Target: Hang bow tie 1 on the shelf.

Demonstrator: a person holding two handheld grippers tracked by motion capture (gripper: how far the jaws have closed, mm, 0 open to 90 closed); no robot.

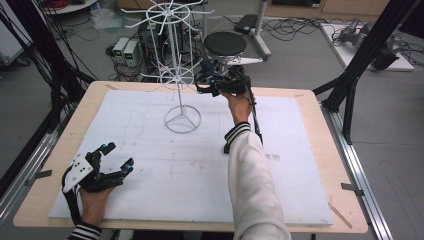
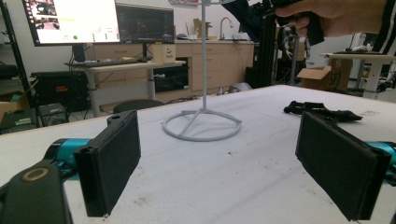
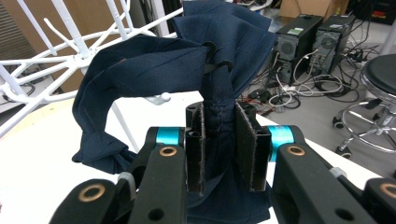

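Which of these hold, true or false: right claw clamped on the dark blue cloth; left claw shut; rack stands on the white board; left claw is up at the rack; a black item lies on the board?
1. The right claw is clamped on the dark blue cloth. True.
2. The left claw is shut. False: its jaws stand wide apart with nothing between them.
3. The white wire rack stands on the white board. True.
4. The left claw is raised to the rack's arms. False: it rests low near the board's front edge.
5. A black item lies on the board. True.
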